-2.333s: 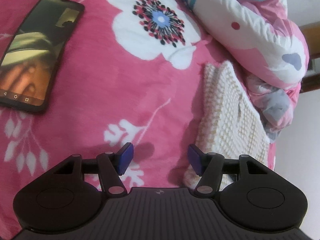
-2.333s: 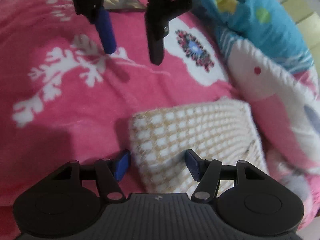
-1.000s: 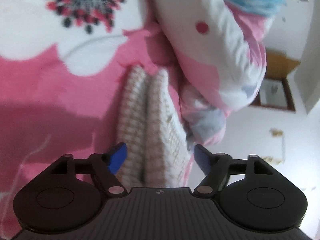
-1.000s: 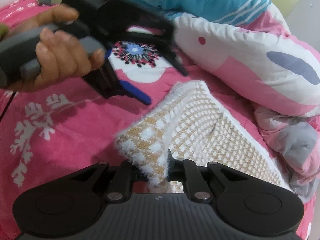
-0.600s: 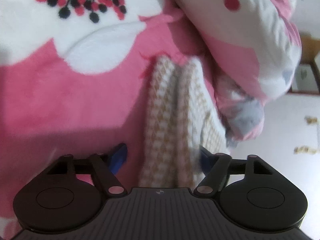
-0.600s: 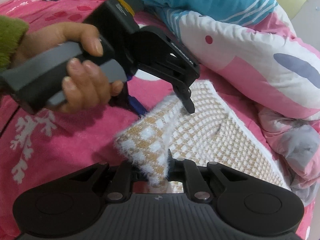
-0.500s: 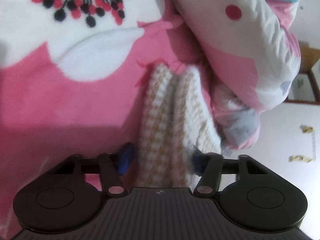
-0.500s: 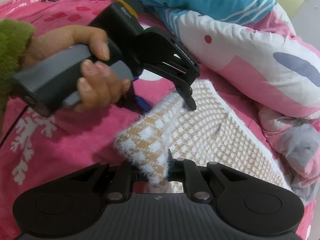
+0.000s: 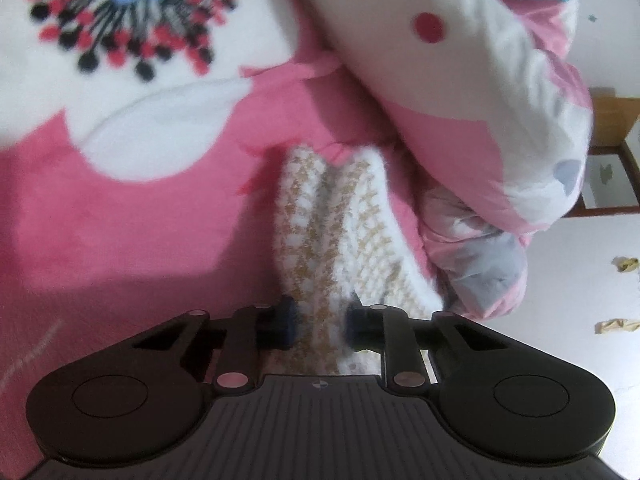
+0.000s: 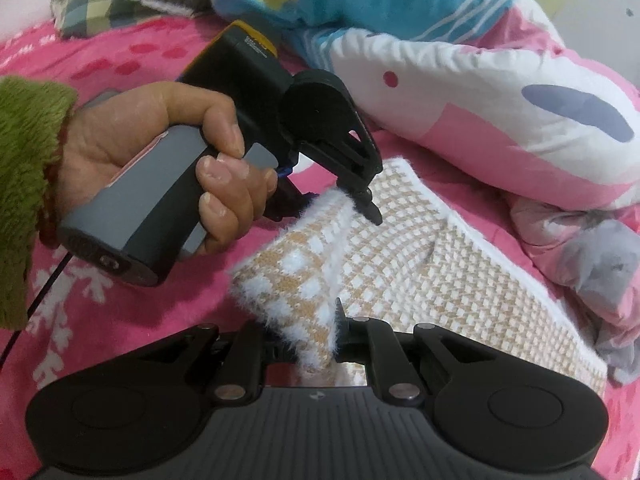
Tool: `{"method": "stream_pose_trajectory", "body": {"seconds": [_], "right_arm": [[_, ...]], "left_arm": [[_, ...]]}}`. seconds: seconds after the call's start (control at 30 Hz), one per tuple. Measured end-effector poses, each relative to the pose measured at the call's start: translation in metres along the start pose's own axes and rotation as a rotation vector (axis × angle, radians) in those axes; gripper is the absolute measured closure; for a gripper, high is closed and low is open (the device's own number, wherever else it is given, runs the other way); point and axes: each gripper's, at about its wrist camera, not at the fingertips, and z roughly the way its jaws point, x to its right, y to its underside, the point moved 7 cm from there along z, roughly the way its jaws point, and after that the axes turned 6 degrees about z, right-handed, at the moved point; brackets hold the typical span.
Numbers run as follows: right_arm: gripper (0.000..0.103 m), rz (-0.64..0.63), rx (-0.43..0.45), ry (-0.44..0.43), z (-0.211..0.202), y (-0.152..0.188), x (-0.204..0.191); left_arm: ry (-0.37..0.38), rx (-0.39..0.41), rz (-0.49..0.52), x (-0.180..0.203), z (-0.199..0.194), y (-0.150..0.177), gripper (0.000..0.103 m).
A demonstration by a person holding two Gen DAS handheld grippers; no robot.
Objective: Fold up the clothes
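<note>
A fuzzy tan-and-white checked garment (image 10: 420, 264) lies folded on the pink flowered blanket (image 10: 132, 300). My right gripper (image 10: 308, 344) is shut on its near corner, which stands up off the bed. My left gripper (image 9: 320, 320) is shut on the same lifted edge of the garment (image 9: 320, 240), farther along. In the right wrist view the left gripper (image 10: 340, 200) is held by a hand (image 10: 160, 152) in a green fleece sleeve, its fingers pinching the raised fold.
A bunched quilt (image 10: 480, 92) in pink, white and blue crowds the far side of the garment. Checked fabric (image 10: 100, 0) lies at the back left. White floor (image 9: 580, 300) and a wooden piece of furniture (image 9: 612, 152) lie beyond the bed edge at right.
My left gripper came over from the bare blanket to the garment's raised edge and shut on it. My right gripper, open around the corner earlier, shut on it and keeps it lifted.
</note>
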Motion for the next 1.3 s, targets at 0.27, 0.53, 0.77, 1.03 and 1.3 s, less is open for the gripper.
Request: {"method": "stream_pose_trajectory", "body": {"seconds": [0.27,0.53,0.77,1.03,1.3], "right_arm": [[0.092,0.132,0.078,-0.013,-0.024,-0.001,0.027],[0.092,0.321,0.178,-0.027,-0.065,0.009,0.091],[0.093,0.513,0.264,-0.004,-0.097,0.027,0.171],[0.093,0.717,0.313,0.072,-0.122,0.080,0.260],[0.093,1.222,0.212,0.041,-0.090,0.192,0.336]], "left_arm": [[0.012,0.084,0.107,0.064,-0.016,0.007,0.086],[-0.007,0.148,0.241,0.140,-0.007,0.032,0.086],[0.006,0.139,0.409,0.220,0.032,0.069,0.086],[0.013,0.046,0.614,0.285,0.113,0.128,0.086],[0.100,-0.125,0.641,0.289,0.165,0.171,0.075]]}}
